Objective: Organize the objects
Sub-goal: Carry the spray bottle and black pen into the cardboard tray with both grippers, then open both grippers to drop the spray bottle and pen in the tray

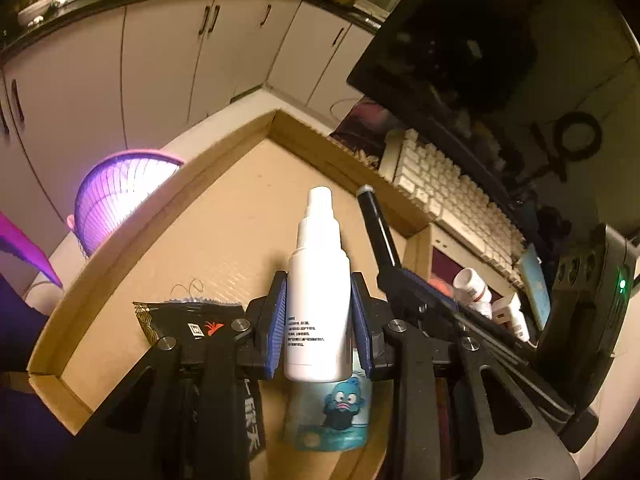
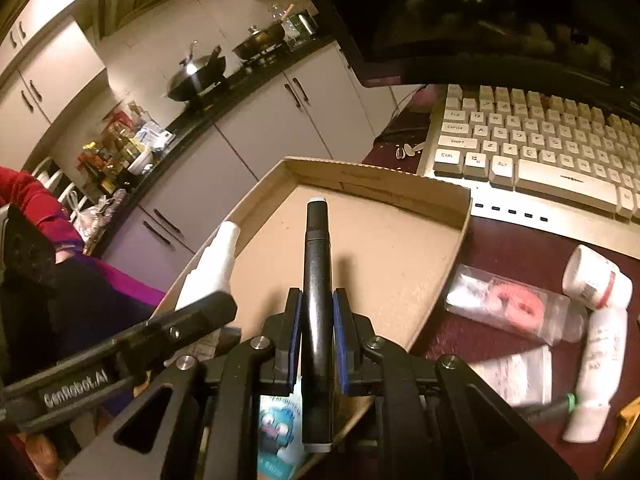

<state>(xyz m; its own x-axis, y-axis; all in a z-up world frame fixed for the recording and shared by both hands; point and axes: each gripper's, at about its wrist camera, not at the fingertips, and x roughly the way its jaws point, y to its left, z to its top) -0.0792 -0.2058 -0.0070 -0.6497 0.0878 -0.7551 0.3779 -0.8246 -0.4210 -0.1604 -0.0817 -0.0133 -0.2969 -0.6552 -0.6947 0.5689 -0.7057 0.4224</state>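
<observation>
My left gripper (image 1: 319,312) is shut on a white spray bottle (image 1: 318,280), nozzle pointing away, held above a shallow cardboard tray (image 1: 224,148). My right gripper (image 2: 317,312) is shut on a black marker (image 2: 316,280) over the same cardboard tray (image 2: 400,176). The marker (image 1: 378,228) and the right gripper's frame show at the right of the left wrist view. The spray bottle (image 2: 216,260) appears at the left of the right wrist view. In the tray lie a black snack packet (image 1: 188,320) and a blue cartoon packet (image 1: 332,416), also seen as the blue packet (image 2: 276,436) under the right gripper.
A white keyboard (image 2: 540,148) and a dark monitor (image 1: 460,40) stand beyond the tray. On the dark red tabletop right of the tray lie a clear pouch with a pink item (image 2: 516,308), white bottles (image 2: 596,276) and a white tube (image 2: 600,368). A purple basket (image 1: 120,196) stands left.
</observation>
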